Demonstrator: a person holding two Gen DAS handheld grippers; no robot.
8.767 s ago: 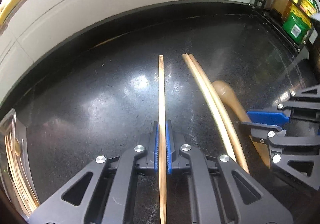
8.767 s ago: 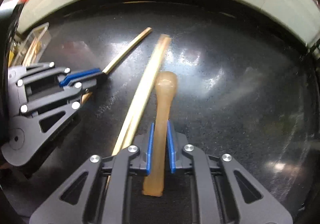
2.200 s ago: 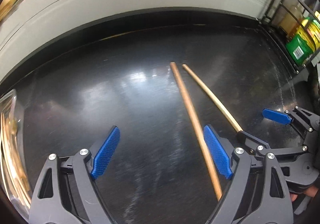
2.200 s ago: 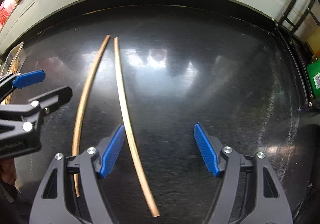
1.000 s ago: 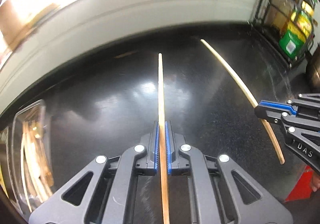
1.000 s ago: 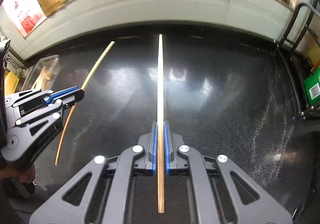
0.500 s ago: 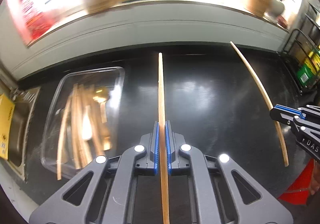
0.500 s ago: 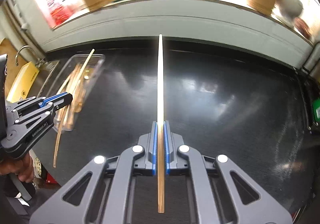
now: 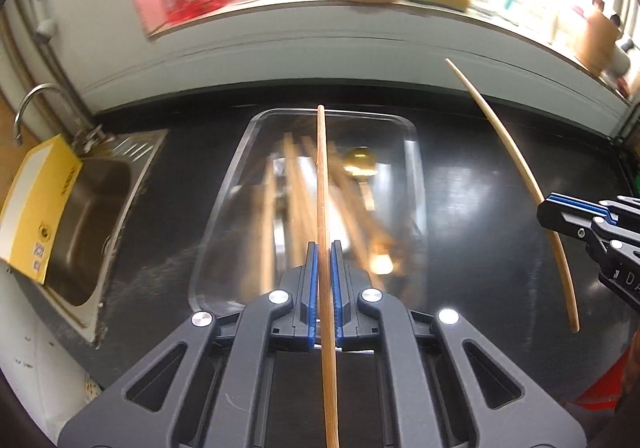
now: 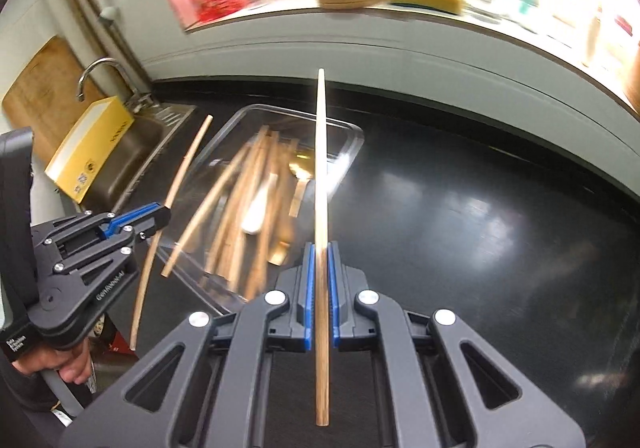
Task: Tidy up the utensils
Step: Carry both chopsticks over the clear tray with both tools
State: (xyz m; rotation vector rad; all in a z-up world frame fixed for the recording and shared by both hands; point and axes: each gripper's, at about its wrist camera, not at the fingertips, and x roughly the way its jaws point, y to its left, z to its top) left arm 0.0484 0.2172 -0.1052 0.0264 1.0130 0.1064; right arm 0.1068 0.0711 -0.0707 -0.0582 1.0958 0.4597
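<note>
Nearest, the left gripper [image 9: 324, 288] is clamped on one chopstick [image 9: 322, 184], poised above the clear tray [image 9: 224, 208]; the right gripper [image 10: 318, 288] pinches a second chopstick [image 10: 320, 168] over the tray's right rim. The tray, already holding wooden utensils, sits at the counter's [image 10: 480, 228] left end beside the sink [image 9: 92, 216]. Carrying is nearly done; next, lower both sticks lengthwise inside the walls, then release.

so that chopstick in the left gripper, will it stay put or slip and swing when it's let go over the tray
The chopstick looks thin, stiff and light: it runs straight through the shut left gripper without sagging. Being smooth and pinched at one narrow spot, it could pivot if bumped. Released over the clear tray, it will probably clatter and roll against the sticks already there.
</note>
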